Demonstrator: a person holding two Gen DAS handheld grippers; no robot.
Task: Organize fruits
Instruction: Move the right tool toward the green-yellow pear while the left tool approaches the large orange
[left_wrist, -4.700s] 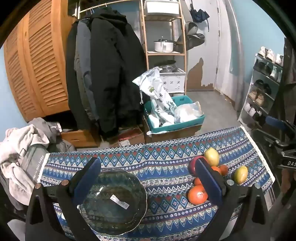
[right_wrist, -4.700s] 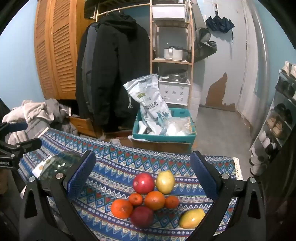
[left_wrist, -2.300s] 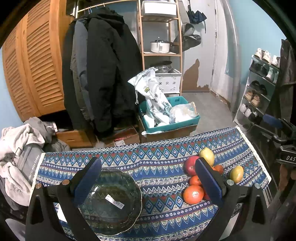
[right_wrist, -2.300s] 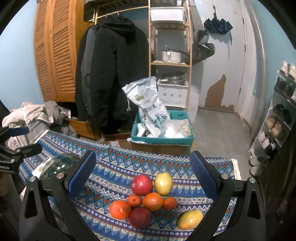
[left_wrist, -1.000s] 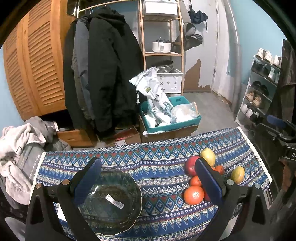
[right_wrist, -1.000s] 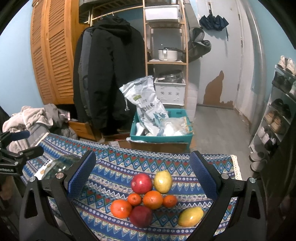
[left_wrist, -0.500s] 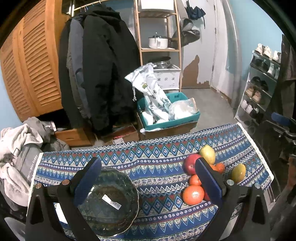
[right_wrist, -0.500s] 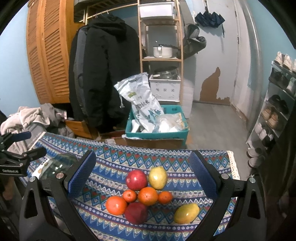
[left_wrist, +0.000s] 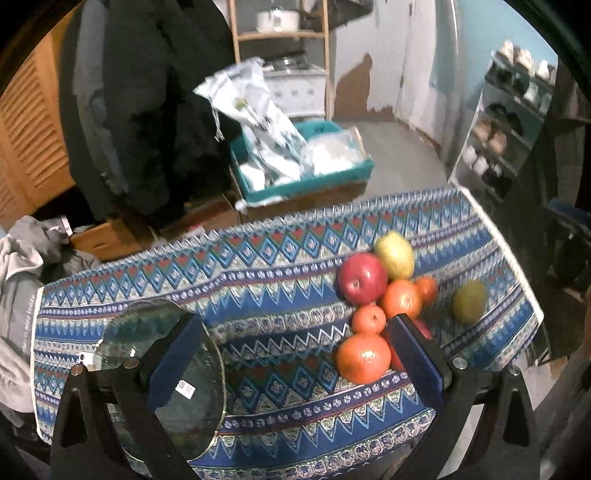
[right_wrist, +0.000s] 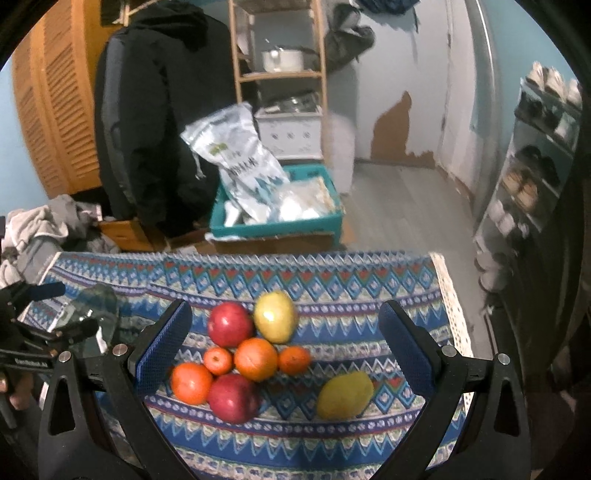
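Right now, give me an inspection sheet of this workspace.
Surface: table under a blue patterned cloth, white fringe at its right end.
Job's things: glass bowl at left, no fruit in it; at right a touching cluster of two red apples, four oranges and a yellow fruit; a mango lies apart.
Clutter: nothing seen on the cloth.
Grippers: left gripper open over the bowl's side; right gripper open above the fruit; neither holds anything.
Cables: nothing seen.
Surroundings: teal crate with bags, dark coats, shelf with pot, shoe rack, clothes pile.
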